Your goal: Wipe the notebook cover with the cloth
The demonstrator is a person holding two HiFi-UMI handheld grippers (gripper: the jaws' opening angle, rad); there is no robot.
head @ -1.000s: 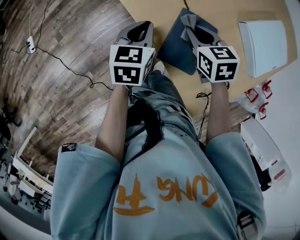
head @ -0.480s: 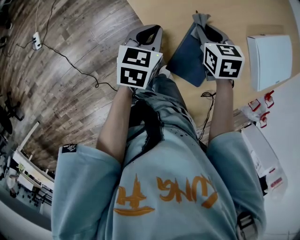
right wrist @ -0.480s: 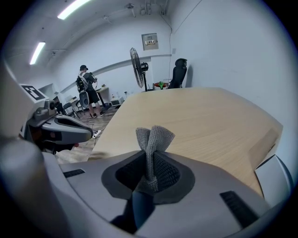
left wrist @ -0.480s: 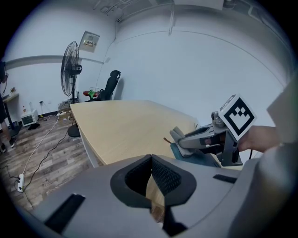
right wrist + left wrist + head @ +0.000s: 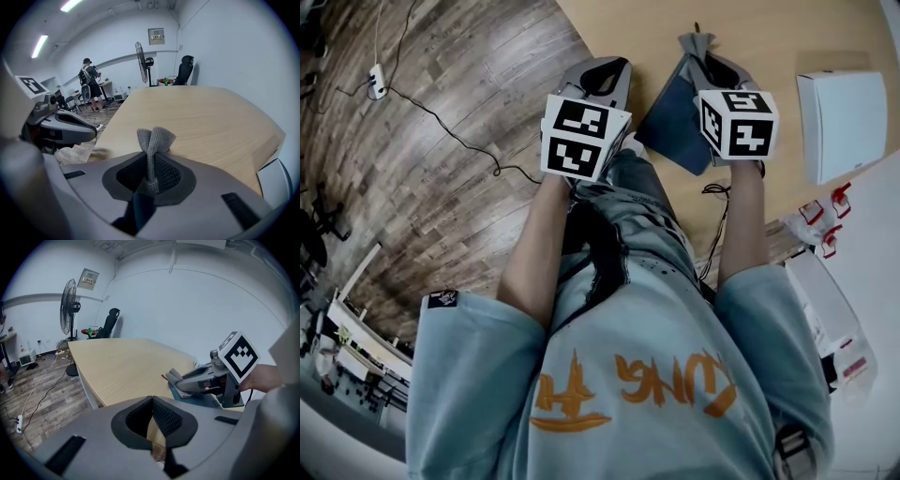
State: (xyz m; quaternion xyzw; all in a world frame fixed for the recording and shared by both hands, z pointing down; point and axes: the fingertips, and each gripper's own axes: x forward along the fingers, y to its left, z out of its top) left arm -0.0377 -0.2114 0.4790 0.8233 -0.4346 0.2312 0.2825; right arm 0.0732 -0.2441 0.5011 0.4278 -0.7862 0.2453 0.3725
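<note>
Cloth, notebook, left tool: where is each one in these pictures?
cloth (image 5: 155,138), right gripper view, on the tuft sticking up past the grip.
notebook (image 5: 672,120), head view, on the bare blue cover.
left tool (image 5: 151,401), left gripper view, where its tips meet.

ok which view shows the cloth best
The right gripper view: the cloth sits mid-frame, pinched in the right gripper, its grey knit clear. The head view shows only a small tuft past that gripper; the left gripper view shows a small end from the side.

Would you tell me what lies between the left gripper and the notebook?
Only bare wooden tabletop: the left gripper view shows nothing on the strip between the left gripper and the notebook.
</note>
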